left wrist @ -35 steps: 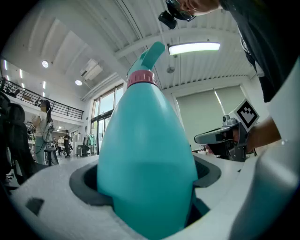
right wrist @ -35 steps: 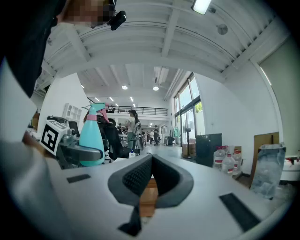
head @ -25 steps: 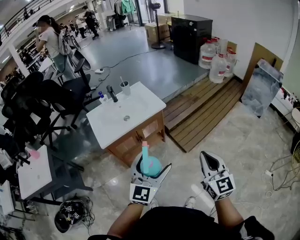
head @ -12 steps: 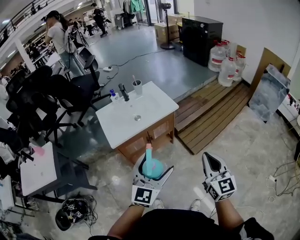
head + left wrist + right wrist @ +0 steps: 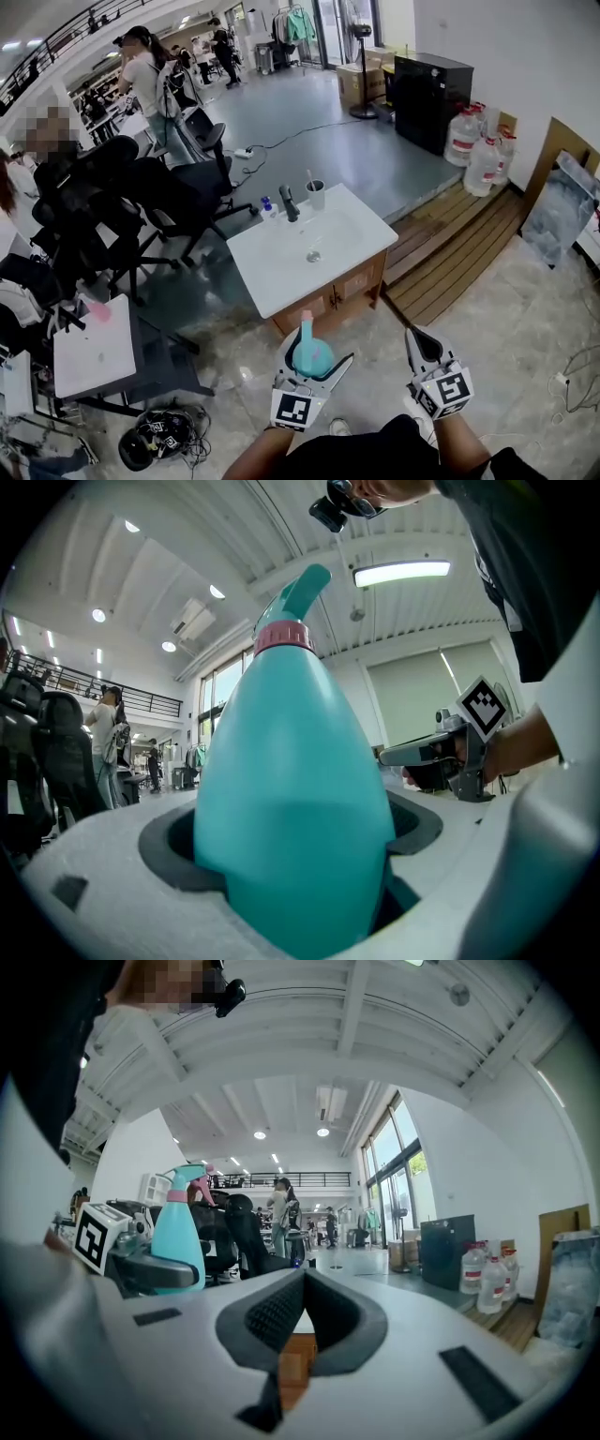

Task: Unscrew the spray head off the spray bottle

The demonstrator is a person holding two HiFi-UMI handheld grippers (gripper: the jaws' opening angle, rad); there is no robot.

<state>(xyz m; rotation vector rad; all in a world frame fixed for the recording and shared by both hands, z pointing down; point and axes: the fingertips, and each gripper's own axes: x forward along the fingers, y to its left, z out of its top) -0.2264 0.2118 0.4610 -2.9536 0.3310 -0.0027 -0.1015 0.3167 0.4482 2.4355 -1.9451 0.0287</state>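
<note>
A teal spray bottle point(image 5: 310, 354) with a pink collar and spray head stands upright between the jaws of my left gripper point(image 5: 312, 361), which is shut on its body. In the left gripper view the teal spray bottle point(image 5: 295, 799) fills the middle, its pink collar point(image 5: 284, 637) at the top. My right gripper point(image 5: 419, 341) is to the right of it, shut with nothing between its jaws. The right gripper view shows the teal spray bottle point(image 5: 178, 1235) at the left. Both grippers are held in the air, pointing toward a white washbasin cabinet point(image 5: 281, 262).
The washbasin cabinet carries a dark tap point(image 5: 289, 203), a cup point(image 5: 316, 194) and a small bottle point(image 5: 267, 208). Black office chairs point(image 5: 150, 202) stand to the left, a white side table point(image 5: 94, 347) at lower left. Wooden decking point(image 5: 450, 244) and water jugs point(image 5: 480, 141) lie right. People stand far behind.
Both grippers and the head view have moved forward across the floor toward the washbasin cabinet. The bottle stays gripped in the left gripper; the right stays shut.
</note>
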